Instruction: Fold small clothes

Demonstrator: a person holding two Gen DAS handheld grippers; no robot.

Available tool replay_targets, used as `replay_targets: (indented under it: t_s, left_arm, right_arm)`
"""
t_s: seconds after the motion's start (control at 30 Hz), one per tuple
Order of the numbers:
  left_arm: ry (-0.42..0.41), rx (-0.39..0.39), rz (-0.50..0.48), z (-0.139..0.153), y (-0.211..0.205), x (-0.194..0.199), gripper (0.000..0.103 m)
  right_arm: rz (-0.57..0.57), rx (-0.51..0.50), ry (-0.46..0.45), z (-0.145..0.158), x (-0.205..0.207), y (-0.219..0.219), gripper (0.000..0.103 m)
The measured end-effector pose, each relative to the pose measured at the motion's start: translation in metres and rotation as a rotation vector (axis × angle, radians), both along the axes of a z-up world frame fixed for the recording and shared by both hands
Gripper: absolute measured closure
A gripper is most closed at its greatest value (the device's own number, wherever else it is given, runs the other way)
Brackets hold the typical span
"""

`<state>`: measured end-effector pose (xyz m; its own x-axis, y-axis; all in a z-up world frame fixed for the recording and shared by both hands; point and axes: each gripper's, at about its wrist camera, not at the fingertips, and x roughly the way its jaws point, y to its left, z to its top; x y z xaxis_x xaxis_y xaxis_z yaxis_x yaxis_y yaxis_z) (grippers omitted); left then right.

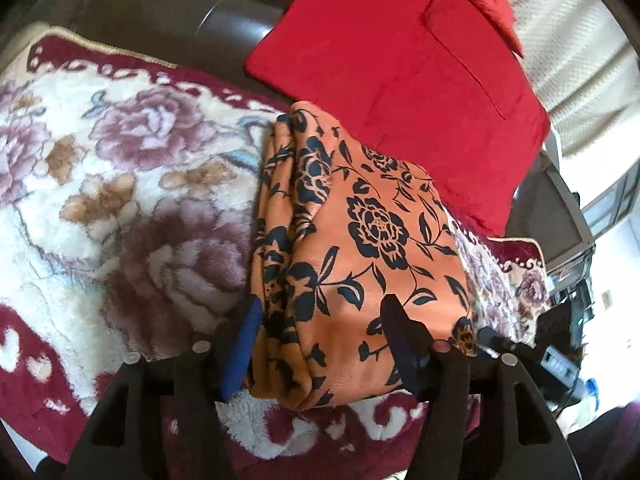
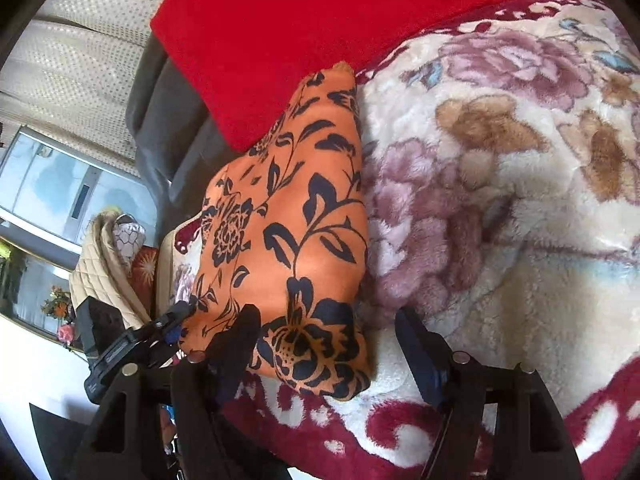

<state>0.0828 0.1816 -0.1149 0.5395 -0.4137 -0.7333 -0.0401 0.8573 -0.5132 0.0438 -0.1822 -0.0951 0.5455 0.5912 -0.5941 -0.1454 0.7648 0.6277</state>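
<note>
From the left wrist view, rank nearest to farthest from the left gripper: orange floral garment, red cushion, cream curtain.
1. Orange floral garment: folded, lying between the open fingers of the left gripper.
2. Red cushion: just behind the garment, on the sofa.
3. Cream curtain: background, upper right.

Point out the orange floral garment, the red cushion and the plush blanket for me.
orange floral garment (image 1: 360, 240), left wrist view, middle of its folded top panel.
red cushion (image 1: 400, 80), left wrist view, centre of its face.
plush blanket (image 2: 500, 220), right wrist view, cream pile beside the garment.
</note>
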Motion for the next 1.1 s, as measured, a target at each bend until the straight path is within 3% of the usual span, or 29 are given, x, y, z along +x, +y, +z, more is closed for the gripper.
replay_targets:
  t_s: [0.07,0.1,0.17,0.23,0.33,0.43,0.47,0.57,0.7,0.73,0.8,0.9,0.97,1.0,1.03,1.1]
  left_arm:
    - [0.065,0.057,0.007,-0.022,0.001,0.006,0.045]
    - [0.085,0.065,0.014,-0.033,0.002,0.007,0.055]
    - [0.052,0.045,0.021,-0.033,0.006,0.003,0.059]
    - [0.052,0.056,0.009,-0.03,0.004,0.003,0.065]
    - [0.05,0.073,0.003,-0.026,0.0,0.003,0.067]
    - [0.053,0.052,0.017,-0.025,0.002,0.001,0.063]
    - [0.055,0.049,0.021,-0.025,0.003,-0.001,0.062]
    - [0.045,0.033,0.045,-0.014,0.006,-0.009,0.056]
    - [-0.001,0.002,0.053,-0.009,0.008,-0.009,0.035]
    - [0.01,0.028,0.048,-0.015,0.007,-0.007,0.036]
    - [0.079,0.078,0.044,-0.036,0.006,0.001,0.049]
    - [0.05,0.036,0.04,-0.021,0.008,-0.001,0.069]
    - [0.027,0.062,0.045,-0.005,0.006,0.001,0.069]
    - [0.008,0.078,0.049,0.002,0.005,0.004,0.06]
    - [-0.009,0.081,0.052,0.009,0.004,0.008,0.037]
    - [-0.041,0.089,0.078,0.021,0.005,0.018,0.018]
  right_arm:
    - [0.008,0.004,0.007,-0.001,0.001,0.001,0.029]
    - [0.016,0.006,0.012,-0.002,0.002,0.005,0.029]
    - [0.053,-0.018,0.019,-0.007,0.005,0.018,0.032]
    - [0.07,-0.118,0.047,-0.015,0.006,0.033,0.069]
    - [0.048,-0.164,0.021,-0.008,0.0,0.041,0.072]
    - [0.049,-0.175,-0.013,-0.003,-0.007,0.044,0.072]
    - [0.047,-0.166,-0.001,-0.006,-0.006,0.042,0.068]
    - [0.053,-0.072,0.027,-0.015,-0.004,0.032,0.041]
    - [0.05,-0.045,-0.033,0.0,-0.006,0.022,0.035]
    - [0.05,-0.045,-0.033,0.0,-0.006,0.022,0.035]
    - [0.031,-0.015,-0.048,0.008,0.008,0.016,0.033]
    - [0.03,-0.023,-0.026,0.01,0.028,0.016,0.033]
    - [0.033,-0.021,-0.026,0.011,0.031,0.016,0.033]
    - [0.038,-0.024,-0.036,0.015,0.037,0.016,0.033]
    - [0.041,-0.032,-0.039,0.017,0.039,0.017,0.033]
    - [0.049,-0.04,-0.035,0.021,0.054,0.021,0.033]
